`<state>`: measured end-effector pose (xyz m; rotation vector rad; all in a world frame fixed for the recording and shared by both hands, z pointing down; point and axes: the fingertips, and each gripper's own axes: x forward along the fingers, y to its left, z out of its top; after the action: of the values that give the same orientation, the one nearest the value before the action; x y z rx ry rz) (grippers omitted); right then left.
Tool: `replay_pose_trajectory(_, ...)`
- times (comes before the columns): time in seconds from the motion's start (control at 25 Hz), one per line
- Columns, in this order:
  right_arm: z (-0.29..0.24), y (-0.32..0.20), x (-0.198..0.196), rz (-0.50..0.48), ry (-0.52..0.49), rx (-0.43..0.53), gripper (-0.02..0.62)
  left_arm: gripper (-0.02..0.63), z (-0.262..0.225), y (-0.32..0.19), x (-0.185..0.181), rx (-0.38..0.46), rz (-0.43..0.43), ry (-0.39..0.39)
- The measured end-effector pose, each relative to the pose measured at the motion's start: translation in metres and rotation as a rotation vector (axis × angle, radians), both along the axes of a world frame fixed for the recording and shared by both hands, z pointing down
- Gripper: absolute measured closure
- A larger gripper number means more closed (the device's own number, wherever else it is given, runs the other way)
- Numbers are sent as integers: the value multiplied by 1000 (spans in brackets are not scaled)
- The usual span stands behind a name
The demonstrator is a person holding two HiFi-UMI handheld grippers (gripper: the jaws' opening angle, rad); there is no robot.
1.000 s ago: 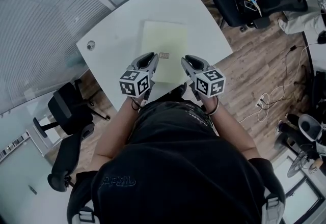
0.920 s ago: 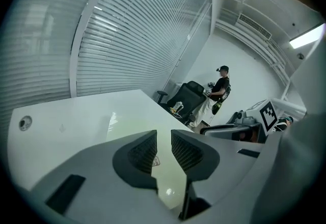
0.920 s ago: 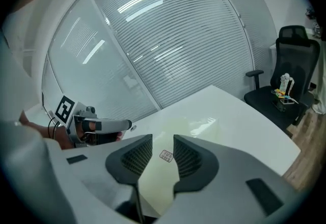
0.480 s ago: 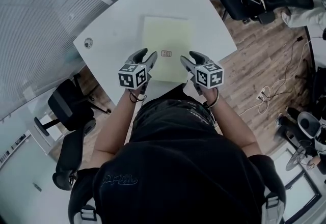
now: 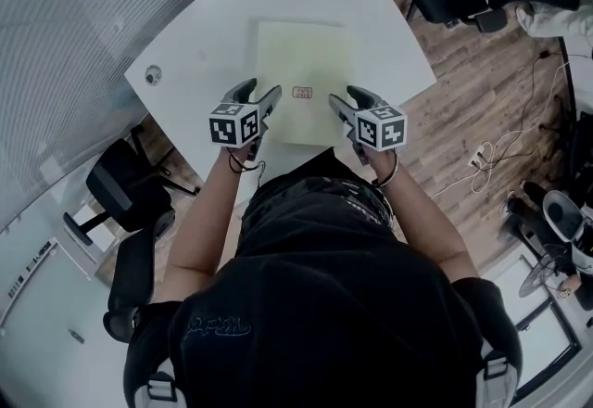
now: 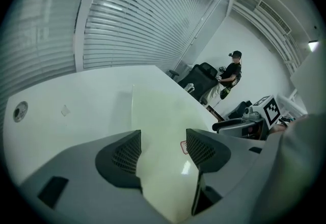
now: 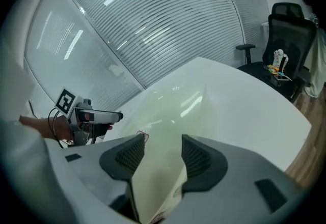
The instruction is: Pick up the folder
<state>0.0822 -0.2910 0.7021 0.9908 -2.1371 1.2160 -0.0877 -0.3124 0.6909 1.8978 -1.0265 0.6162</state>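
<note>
Head view, white table [image 5: 208, 35], wood floor [image 5: 468, 123], left gripper [image 5: 263, 91], right gripper [image 5: 345, 98] opening, folder [image 5: 301, 58] between jaws

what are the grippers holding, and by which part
Nothing held: left gripper and right gripper are opening, with the folder between their jaws, ungripped.

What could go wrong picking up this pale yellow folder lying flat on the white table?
The thin pale yellow folder lies flat on the white table; the left gripper and right gripper, jaws opening with its side edges between them, ungripped, may skid over it or catch only the top cover. Uneven lifting at the two sides could bend or twist it.
</note>
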Motion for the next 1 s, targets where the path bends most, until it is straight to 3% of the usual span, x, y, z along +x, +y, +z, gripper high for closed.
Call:
replay_pose_trajectory(0.36, 19, -3, 6, 35, 15, -34, 351, 276, 26, -6, -10, -70, -39, 9)
replay_pose_trajectory(0.52, 17, -9, 13, 67, 26, -23, 348, 268, 36, -12, -13, -83, -24, -11)
replay_pose_trajectory(1.0, 47, -7, 13, 54, 7, -111, 319, 264, 55, -10, -9, -151, 0, 19)
